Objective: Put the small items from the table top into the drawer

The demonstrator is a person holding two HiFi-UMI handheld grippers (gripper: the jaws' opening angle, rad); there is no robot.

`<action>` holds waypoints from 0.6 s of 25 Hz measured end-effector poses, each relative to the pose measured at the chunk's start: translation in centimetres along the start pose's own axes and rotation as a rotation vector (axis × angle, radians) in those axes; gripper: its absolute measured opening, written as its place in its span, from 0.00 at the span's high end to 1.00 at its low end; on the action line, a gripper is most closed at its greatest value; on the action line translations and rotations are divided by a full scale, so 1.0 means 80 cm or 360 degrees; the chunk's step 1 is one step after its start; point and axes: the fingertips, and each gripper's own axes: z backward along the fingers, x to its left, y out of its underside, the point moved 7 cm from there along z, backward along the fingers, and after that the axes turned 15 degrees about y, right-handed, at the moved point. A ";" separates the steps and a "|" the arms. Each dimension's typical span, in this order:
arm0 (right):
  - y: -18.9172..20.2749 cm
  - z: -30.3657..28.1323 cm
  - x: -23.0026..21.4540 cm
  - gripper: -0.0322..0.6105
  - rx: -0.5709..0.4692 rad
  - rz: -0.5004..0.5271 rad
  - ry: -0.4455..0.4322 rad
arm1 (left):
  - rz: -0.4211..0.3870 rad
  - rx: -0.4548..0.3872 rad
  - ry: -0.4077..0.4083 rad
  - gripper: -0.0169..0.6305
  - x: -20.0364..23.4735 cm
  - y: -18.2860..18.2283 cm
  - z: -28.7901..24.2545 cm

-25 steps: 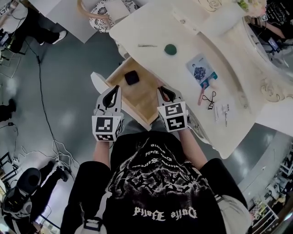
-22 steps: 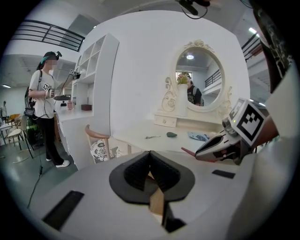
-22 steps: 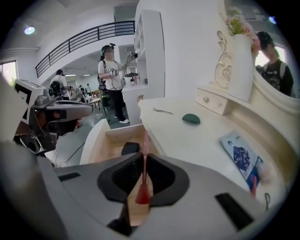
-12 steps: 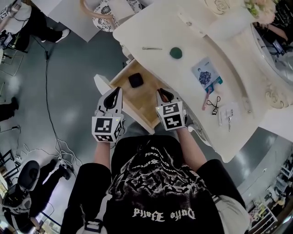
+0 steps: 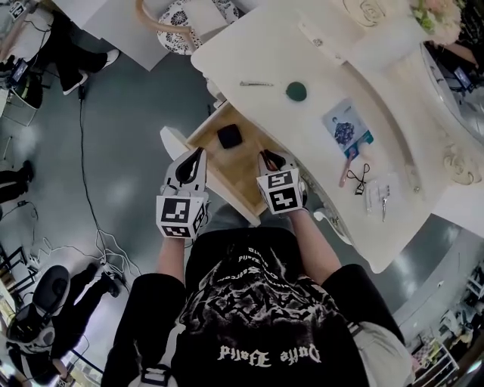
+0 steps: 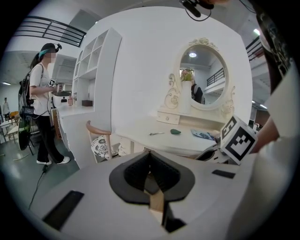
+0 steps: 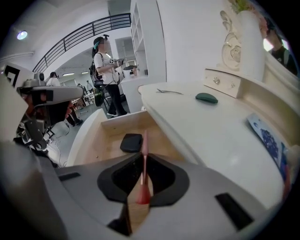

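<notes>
An open wooden drawer (image 5: 214, 122) juts from the white dressing table (image 5: 318, 53), with a black pad (image 5: 229, 136) lying inside it. My right gripper (image 5: 267, 158) hangs over the drawer's near right corner, shut on a thin pink stick (image 7: 145, 140) that points toward the black pad (image 7: 131, 142). My left gripper (image 5: 193, 156) hovers at the drawer's near left edge, shut and empty (image 6: 150, 157). On the table top lie a metal tool (image 5: 255, 83), a green item (image 5: 296, 91), a booklet (image 5: 346, 130), a pink item (image 5: 348, 160), a black curler (image 5: 361, 178) and small metal tools (image 5: 382, 198).
A chair with a patterned seat (image 5: 178, 19) stands beyond the table's left end. Cables (image 5: 83, 174) trail across the grey floor at left. An oval mirror (image 6: 201, 75) stands at the table's back. A person (image 6: 42, 103) stands by white shelves far off.
The head view has drifted, so the table and drawer sit slightly further right. Both grippers keep their places at the drawer's near edge, the right one still holding the pink stick.
</notes>
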 end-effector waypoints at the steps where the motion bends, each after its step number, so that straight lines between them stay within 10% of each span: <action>1: 0.003 -0.004 0.001 0.87 0.0004 -0.0013 -0.0004 | 0.0002 0.0002 -0.0002 0.95 0.000 0.001 0.001; 15: 0.007 -0.039 0.011 0.87 0.0071 -0.0011 0.0000 | 0.0036 0.0043 -0.0004 0.95 0.015 0.012 0.007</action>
